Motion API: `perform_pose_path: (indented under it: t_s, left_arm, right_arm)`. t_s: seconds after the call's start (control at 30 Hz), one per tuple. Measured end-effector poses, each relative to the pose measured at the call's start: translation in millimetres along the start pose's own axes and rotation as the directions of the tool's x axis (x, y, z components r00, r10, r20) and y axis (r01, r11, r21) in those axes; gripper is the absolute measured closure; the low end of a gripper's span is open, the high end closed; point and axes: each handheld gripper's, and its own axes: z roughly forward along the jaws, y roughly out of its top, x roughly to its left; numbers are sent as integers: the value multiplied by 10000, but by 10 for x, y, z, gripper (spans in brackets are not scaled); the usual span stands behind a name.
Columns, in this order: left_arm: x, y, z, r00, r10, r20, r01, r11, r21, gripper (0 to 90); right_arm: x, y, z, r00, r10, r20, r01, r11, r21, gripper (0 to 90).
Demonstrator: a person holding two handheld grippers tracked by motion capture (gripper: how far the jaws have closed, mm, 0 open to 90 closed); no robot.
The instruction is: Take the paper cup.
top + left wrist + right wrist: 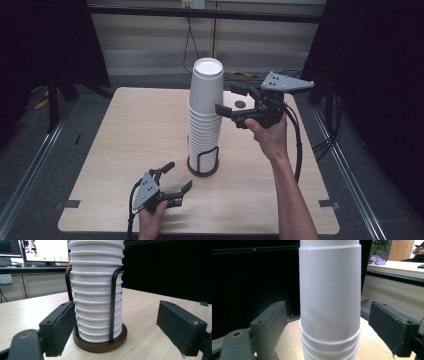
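Observation:
A tall stack of white paper cups stands upside down in a black wire holder with a round brown base at the table's middle. My right gripper hovers open just right of the top cup, jaws pointing left at it; the right gripper view has the top cup between the spread jaws without contact. My left gripper rests low near the front edge, open, aimed at the holder's base. In the left gripper view the stack and brown base stand just beyond the jaws.
The light wooden table has bare room left of the stack. A small dark disc lies on the table behind my right gripper. Black curtains flank both sides, and cables trail from each gripper.

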Motion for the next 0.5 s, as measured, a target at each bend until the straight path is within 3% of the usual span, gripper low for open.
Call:
perform_pose_path:
  t_s: [0.5]
  left_arm:
    - [0, 0, -1, 10000, 4, 5, -4, 10000, -1, 157]
  right_arm:
    - [-22, 159, 129, 9997, -144, -178, 148, 9995, 273, 136]
